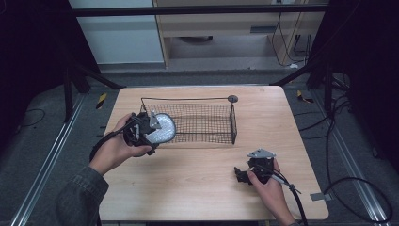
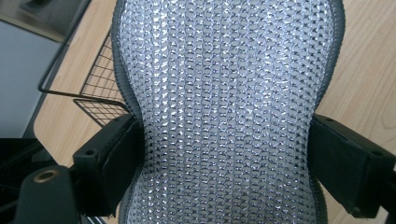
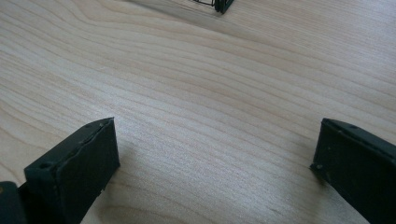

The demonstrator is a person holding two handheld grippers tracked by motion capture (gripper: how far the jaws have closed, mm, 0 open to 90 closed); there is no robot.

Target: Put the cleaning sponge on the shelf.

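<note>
A silvery, glittering woven pad (image 1: 163, 129) with a grey edge is pinched at its narrow waist by my left gripper (image 1: 153, 133), held just off the left end of a black wire basket (image 1: 188, 99). In the left gripper view the pad (image 2: 224, 93) stands between both jaws, whose pads press into its sides; my left gripper (image 2: 224, 158) is shut on it. My right gripper (image 1: 241, 175) rests low over the wooden table (image 1: 202, 188) at the front right. Its jaws (image 3: 215, 163) are open wide over bare wood.
The basket (image 2: 100, 79) sits mid-table and looks empty; a small round dark disc (image 1: 232, 98) sticks up at its back right corner. A corner of the basket (image 3: 219, 4) lies well ahead of the right gripper. Cables trail off the table's right side.
</note>
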